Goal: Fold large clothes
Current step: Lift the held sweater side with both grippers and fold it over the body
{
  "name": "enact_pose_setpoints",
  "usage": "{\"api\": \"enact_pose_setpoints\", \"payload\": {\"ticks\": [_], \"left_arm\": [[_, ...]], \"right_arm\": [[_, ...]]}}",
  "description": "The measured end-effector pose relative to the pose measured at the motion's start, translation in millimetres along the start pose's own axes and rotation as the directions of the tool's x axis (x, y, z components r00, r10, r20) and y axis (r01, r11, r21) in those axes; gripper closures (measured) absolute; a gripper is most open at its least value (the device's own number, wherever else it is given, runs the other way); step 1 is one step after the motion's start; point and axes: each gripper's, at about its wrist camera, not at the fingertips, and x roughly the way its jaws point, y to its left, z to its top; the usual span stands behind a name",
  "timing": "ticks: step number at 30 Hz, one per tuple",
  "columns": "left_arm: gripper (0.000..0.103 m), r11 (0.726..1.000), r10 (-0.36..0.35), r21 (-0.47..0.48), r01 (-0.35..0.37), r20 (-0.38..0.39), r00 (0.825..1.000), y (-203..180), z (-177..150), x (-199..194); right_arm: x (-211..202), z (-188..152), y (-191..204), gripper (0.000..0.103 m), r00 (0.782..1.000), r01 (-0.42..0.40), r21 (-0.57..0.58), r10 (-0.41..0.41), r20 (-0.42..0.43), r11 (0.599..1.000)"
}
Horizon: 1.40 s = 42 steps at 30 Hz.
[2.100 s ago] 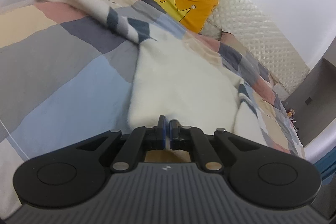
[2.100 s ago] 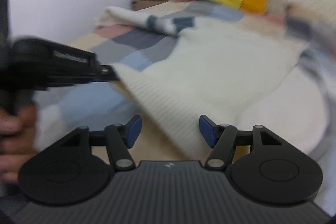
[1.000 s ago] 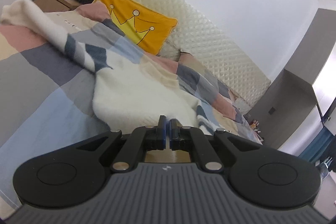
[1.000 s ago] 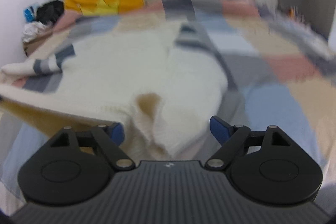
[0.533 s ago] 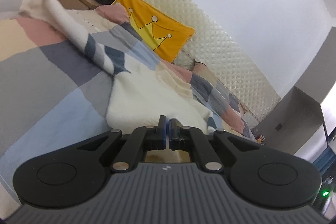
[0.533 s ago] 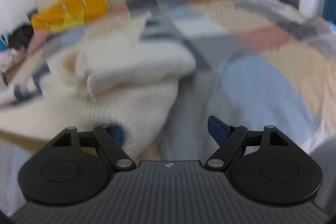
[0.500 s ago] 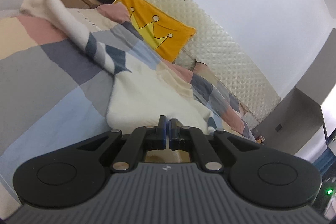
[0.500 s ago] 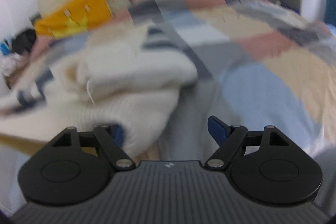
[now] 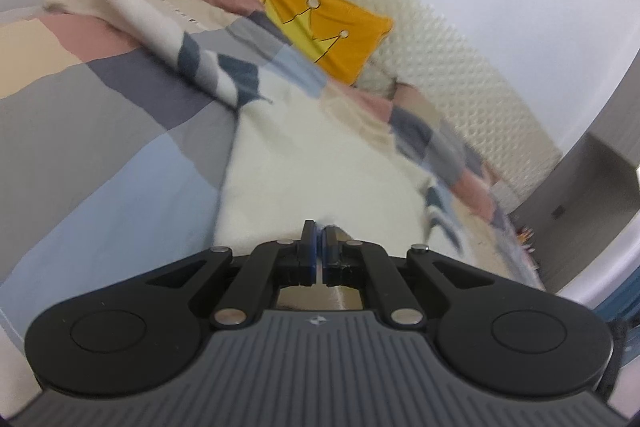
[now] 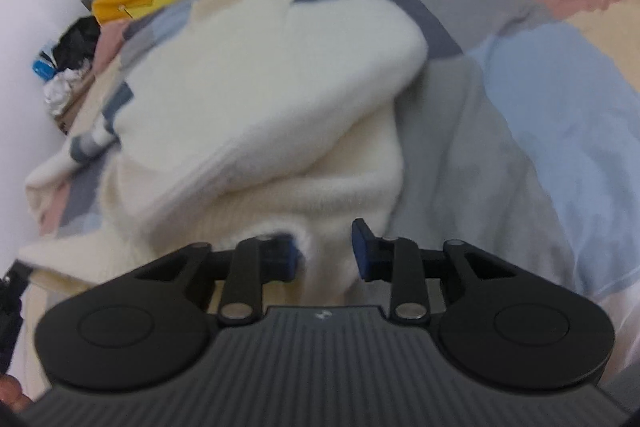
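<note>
Sweater (image 10: 248,99): cream knit, lying on the patchwork bed (image 10: 560,75), 1 side now folded over its body. Left claw (image 9: 319,247): pressed together on the hem, as before. Right claw (image 10: 325,251): spread, having swung from the bare bedspread back to the near edge, hem between its fingers; next grip appears imminent.

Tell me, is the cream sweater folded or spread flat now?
Partly folded: in the right wrist view one part of the cream sweater lies doubled over its body, while one striped sleeve stretches out.
</note>
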Motion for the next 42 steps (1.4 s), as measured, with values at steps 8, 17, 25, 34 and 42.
{"api": "enact_pose_setpoints", "payload": {"ticks": [8, 17, 25, 34, 42], "left_arm": [[0.099, 0.993, 0.11, 0.037, -0.108, -0.064, 0.992, -1.1, -17.7, 25.0], [0.078, 0.971, 0.184, 0.178, -0.158, -0.138, 0.973, -26.4, -52.8, 41.7], [0.045, 0.972, 0.197, 0.154, -0.175, -0.136, 0.971, -39.5, -66.8, 35.2], [0.06, 0.928, 0.371, 0.102, -0.359, -0.131, 0.92, -15.9, -67.3, 41.1], [0.096, 0.954, 0.259, 0.15, -0.259, 0.017, 0.966, -24.3, 1.8, -1.7]], "right_arm": [[-63.6, 8.6, 31.4, 0.097, 0.95, 0.011, -0.241, 0.064, 0.304, 0.971], [-80.7, 37.3, 24.2, 0.097, 0.933, -0.047, -0.23, 0.125, 0.338, 0.972], [-83.8, 36.1, 29.3, 0.097, 0.914, -0.051, -0.236, 0.14, 0.38, 0.971], [-83.8, 36.4, 16.8, 0.098, 0.91, -0.01, -0.208, 0.095, 0.404, 0.978], [-91.8, 56.8, 9.8, 0.098, 0.943, -0.002, -0.26, 0.089, 0.322, 0.965]]}}
